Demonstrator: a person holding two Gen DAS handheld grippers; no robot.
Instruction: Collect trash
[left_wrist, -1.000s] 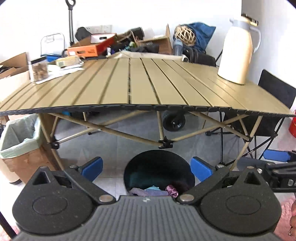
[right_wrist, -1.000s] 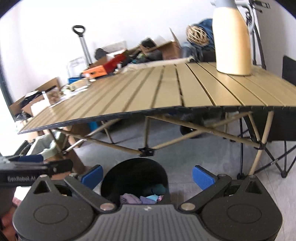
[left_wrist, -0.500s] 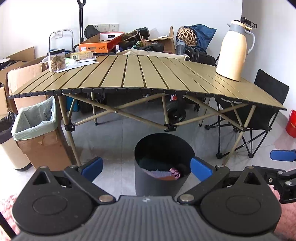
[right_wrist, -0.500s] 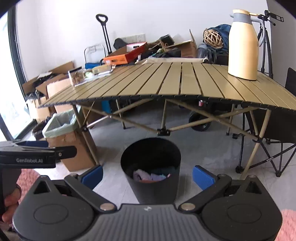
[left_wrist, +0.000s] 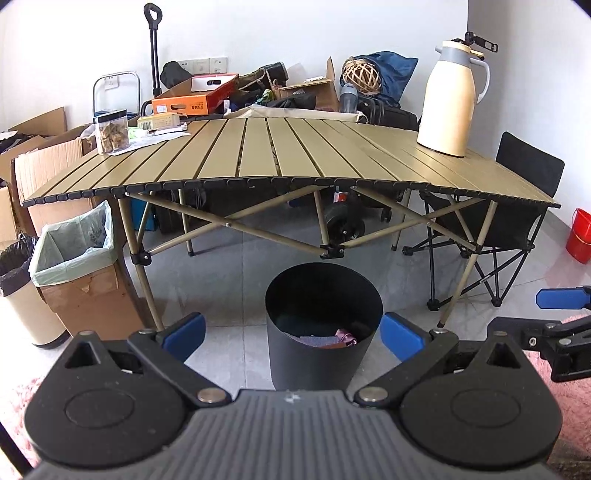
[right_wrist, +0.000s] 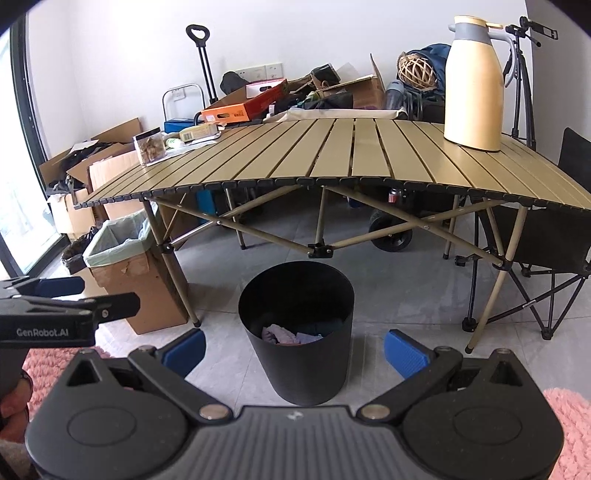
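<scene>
A black round bin (left_wrist: 314, 354) (right_wrist: 299, 365) stands on the grey floor in front of the folding table. Crumpled purple, pink and dark scraps (left_wrist: 332, 338) (right_wrist: 284, 334) lie inside it. My left gripper (left_wrist: 293, 332) is open, nothing between its blue pads, held back from the bin and a little above its rim. My right gripper (right_wrist: 293, 350) is open and empty too, at a similar distance. Each gripper shows at the edge of the other's view: the right gripper (left_wrist: 561, 310) at the right, the left gripper (right_wrist: 59, 295) at the left.
The slatted olive table (left_wrist: 280, 158) carries a cream thermos jug (left_wrist: 452, 99), a clear snack jar (left_wrist: 110, 131) and papers. A cardboard box with a green liner (left_wrist: 74, 266) stands at the left leg. A black folding chair (left_wrist: 517, 221), a red bucket (left_wrist: 580, 236) and pink rug (right_wrist: 569, 424) lie around.
Both grippers have drawn back and risen from just over the bin. The table and bin now look farther off and the whole bin shows.
</scene>
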